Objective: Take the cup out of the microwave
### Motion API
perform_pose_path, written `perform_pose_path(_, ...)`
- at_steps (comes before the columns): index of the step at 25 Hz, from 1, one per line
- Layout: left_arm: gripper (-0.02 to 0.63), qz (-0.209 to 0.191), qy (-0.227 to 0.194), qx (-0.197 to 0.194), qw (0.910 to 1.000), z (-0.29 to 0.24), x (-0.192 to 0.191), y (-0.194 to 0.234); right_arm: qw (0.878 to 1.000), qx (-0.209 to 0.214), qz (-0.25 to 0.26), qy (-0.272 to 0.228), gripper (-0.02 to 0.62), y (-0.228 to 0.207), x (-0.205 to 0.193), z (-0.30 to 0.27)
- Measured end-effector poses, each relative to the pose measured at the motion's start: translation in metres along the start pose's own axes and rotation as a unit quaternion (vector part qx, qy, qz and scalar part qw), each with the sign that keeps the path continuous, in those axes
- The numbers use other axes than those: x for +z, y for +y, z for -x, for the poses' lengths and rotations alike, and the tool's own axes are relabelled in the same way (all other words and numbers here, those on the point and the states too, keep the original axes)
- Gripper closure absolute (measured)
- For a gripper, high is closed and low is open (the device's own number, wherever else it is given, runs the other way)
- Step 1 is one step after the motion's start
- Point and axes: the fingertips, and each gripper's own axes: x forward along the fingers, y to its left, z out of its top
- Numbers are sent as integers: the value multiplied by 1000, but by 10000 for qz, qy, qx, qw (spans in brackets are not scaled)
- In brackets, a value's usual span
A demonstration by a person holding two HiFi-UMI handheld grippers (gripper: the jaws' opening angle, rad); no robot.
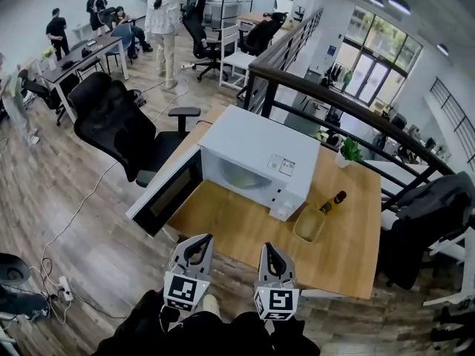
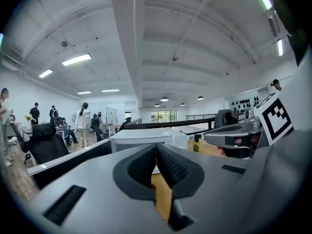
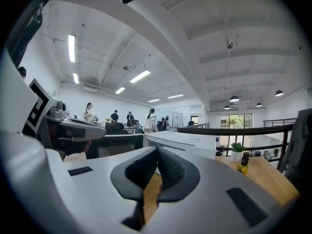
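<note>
Left claw [image 1: 198, 241] and right claw [image 1: 268, 250] both pinched together, empty, facing the open microwave [image 1: 256, 143] on the bench [image 1: 345, 243].

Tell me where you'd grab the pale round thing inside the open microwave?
Probably its side wall, with the right hand-held gripper going straight in through the open front. The microwave faces that gripper, its door hanging wide to the left, so that way is clear. The pale round thing sits low inside; no handle shows, and its shape is hard to tell.
</note>
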Motion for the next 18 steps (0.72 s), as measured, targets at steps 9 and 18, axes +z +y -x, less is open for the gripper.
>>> perform_pose_path(9, 581, -58, 101, -403, 9991, -50, -5, -1, 9994, -328, -103, 87, 580, -28, -8, -28)
perform_pose_path(18, 581, -62, 304, -523, 9981, -129, -14, 23, 9987, -361, -257, 240, 580, -59, -23, -94)
